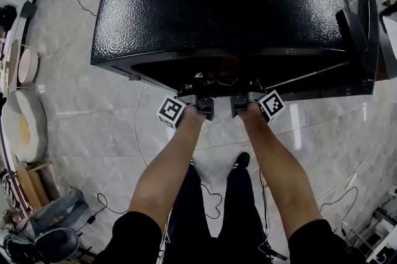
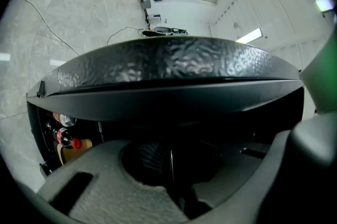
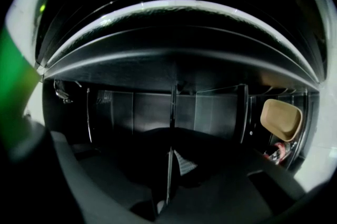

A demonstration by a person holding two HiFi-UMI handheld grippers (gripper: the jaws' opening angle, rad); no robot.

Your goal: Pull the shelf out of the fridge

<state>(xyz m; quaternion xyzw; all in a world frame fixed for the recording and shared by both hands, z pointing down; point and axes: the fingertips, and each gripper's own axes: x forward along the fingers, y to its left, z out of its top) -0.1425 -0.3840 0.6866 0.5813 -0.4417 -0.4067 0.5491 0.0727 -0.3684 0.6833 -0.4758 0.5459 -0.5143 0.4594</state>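
The black fridge (image 1: 217, 2) fills the head view from above. Both grippers reach in under its front top edge. The shelf (image 2: 170, 165) shows edge-on as a thin pale line running into the dark interior. My left gripper (image 2: 176, 194) is shut on its front edge, just left of centre (image 1: 205, 106). In the right gripper view the same shelf (image 3: 172, 112) runs as a thin line between the jaws, and my right gripper (image 3: 166, 196) is shut on it, just right of centre (image 1: 239, 105). The fingertips are hidden under the fridge top in the head view.
The fridge door (image 1: 363, 15) stands open at the right. A red-capped bottle (image 2: 71, 141) and a tan container (image 3: 281, 119) sit in the door racks. Cables (image 1: 139, 132) trail over the tiled floor. Round plates (image 1: 25, 126) stand at the far left. The person's legs are right below.
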